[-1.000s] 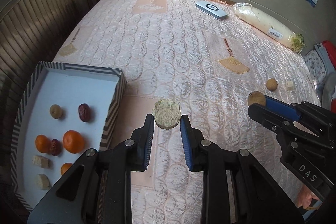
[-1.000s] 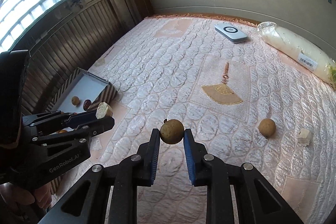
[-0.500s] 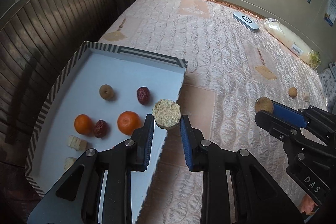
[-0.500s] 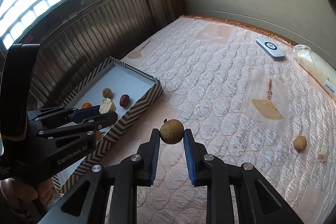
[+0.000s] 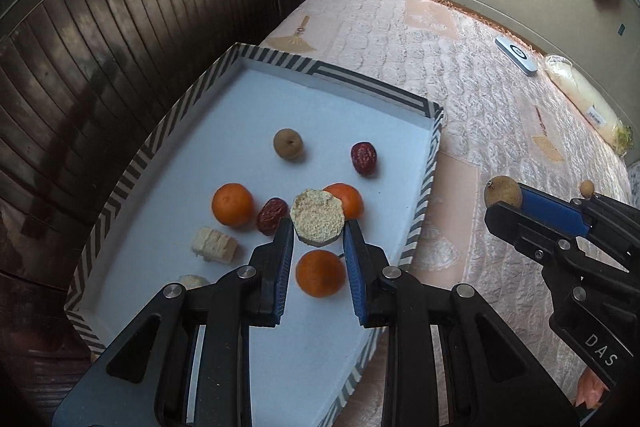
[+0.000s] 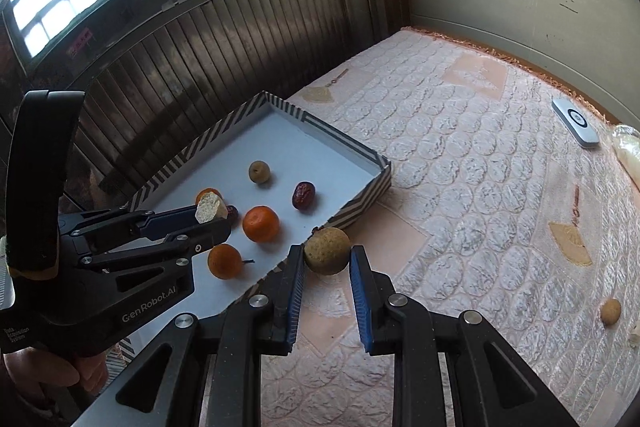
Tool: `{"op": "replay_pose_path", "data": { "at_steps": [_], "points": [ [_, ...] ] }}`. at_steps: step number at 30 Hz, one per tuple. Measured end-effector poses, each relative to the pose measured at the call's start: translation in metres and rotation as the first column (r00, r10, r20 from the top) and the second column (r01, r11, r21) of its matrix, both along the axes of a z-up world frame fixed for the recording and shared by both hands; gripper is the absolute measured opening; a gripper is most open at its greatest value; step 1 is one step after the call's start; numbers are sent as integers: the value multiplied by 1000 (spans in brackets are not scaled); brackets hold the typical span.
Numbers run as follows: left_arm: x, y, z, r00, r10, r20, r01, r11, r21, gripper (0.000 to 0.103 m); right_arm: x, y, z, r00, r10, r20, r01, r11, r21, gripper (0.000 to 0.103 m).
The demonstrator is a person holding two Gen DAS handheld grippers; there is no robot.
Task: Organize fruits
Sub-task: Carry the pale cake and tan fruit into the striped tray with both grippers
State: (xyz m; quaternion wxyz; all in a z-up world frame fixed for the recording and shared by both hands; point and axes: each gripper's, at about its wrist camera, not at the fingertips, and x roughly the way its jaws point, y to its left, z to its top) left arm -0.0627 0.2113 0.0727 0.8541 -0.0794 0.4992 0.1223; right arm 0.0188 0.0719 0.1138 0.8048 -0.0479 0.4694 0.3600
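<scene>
Fruit slice [image 5: 317,216]: clamped in left tongs [image 5: 318,241], now over tray [image 5: 340,83] at frame centre, previously over bedspread.
Brown fruit [image 6: 327,250]: clamped in right tongs [image 6: 326,267], beside tray's right wall.
Meaning: release likely next.

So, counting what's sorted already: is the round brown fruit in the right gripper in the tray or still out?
Out. The right gripper holds the brown fruit outside the tray's striped wall.

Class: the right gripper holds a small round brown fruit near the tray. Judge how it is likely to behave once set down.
The brown fruit looks almost spherical, so it will probably roll on the tray floor until a wall or another fruit stops it. Its small size suggests it is light. The right gripper pinches only its sides, so it might slip.
</scene>
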Motion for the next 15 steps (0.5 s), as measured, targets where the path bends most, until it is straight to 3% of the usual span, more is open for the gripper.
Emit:
{"op": "replay_pose_path", "data": {
  "at_steps": [15],
  "points": [
    [-35,31,-20,996,70,-53,-72,997,-40,25,10,64,-17,993,112,-29,-113,994,-10,22]
  ]
}}
